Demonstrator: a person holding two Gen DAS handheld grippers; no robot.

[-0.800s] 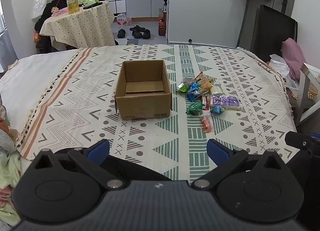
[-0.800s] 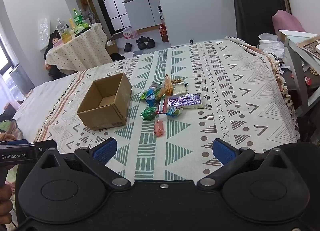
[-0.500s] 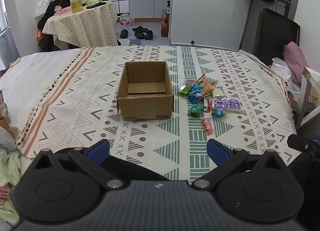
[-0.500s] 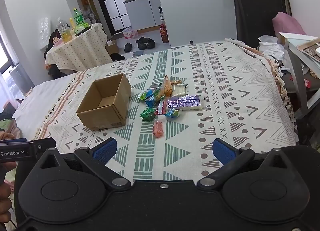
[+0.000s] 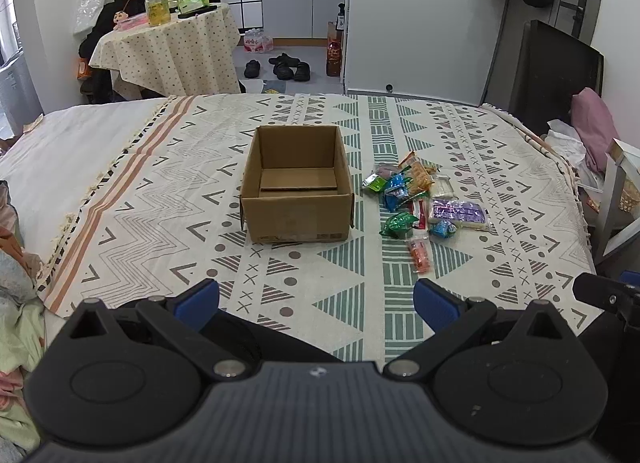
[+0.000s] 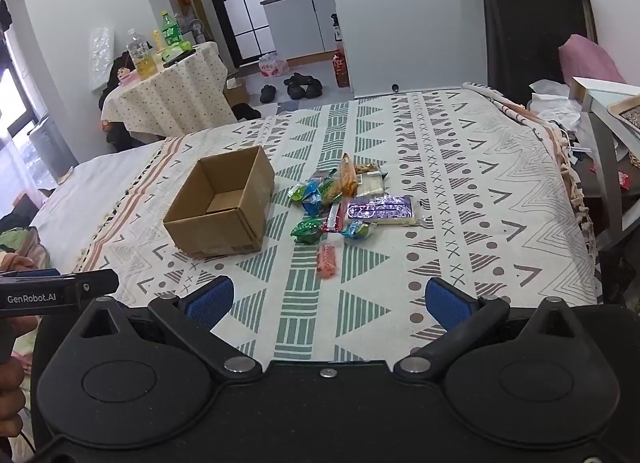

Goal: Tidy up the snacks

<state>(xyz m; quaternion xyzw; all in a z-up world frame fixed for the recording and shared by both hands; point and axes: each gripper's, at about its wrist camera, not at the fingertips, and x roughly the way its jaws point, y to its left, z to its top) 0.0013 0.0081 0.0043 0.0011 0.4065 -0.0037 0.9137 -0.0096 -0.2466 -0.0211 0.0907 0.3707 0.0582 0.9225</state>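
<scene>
Bedspread (image 5: 160,223) with a geometric print covers the bed, and everything sits on it. Toward its left-centre stands an open cardboard box (image 5: 298,193), upright, holding only a loose cardboard flap on its floor. Just right of the box lies a loose heap of snack packets (image 5: 416,199): a green packet (image 5: 374,182) and a blue one (image 5: 394,187) nearest the box, an orange bag (image 5: 418,175) leaning over them, a purple-labelled pack (image 5: 458,213) at the far right, a crumpled green wrapper (image 5: 398,223) and a small blue wrapper (image 5: 442,227) in front. An orange sachet (image 5: 418,253) lies alone, slightly nearer the cameras than the heap.

The left gripper (image 5: 316,297) hangs over the near edge of the bed, jaws spread wide and holding nothing, well short of box and snacks. The right gripper (image 6: 330,297) is beside it to the right, likewise spread wide and holding nothing, facing the sachet from a distance. In the background at left, a small table with a dotted cloth (image 5: 164,51) carries bottles.
</scene>
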